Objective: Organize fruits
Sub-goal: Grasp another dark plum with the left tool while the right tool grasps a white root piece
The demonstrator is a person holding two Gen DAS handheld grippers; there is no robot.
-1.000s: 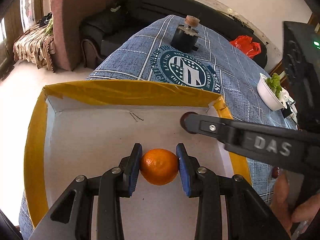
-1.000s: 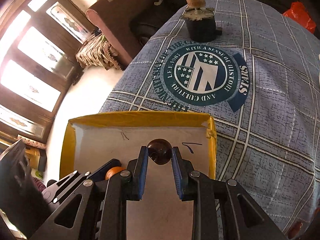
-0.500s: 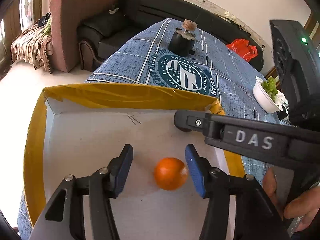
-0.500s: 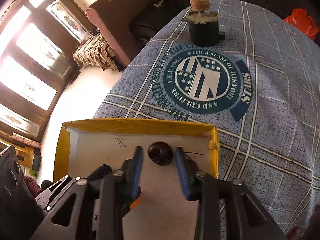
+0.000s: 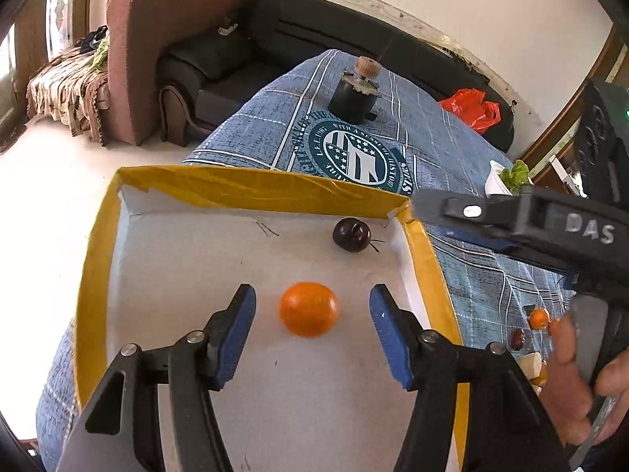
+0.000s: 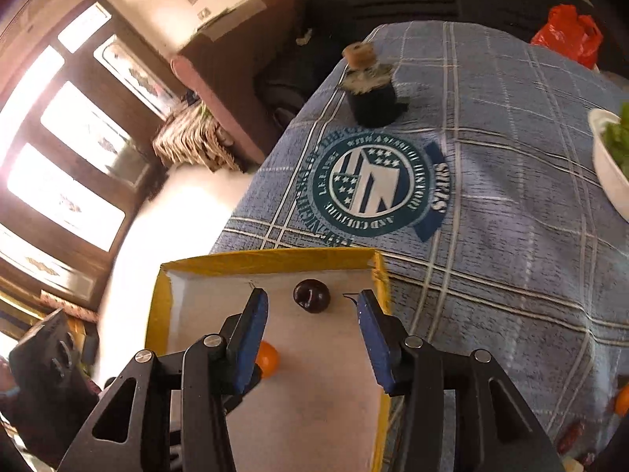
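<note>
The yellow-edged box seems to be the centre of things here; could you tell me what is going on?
A person with a tool in each hand is sorting fruit into the box. Both tools have just been opening: the left tool stands open around an orange lying free on the box floor, and the right tool is open near a dark plum.

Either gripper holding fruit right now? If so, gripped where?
Neither. Left gripper open around the orange, pads clear; right gripper open, dark fruit lying free.
</note>
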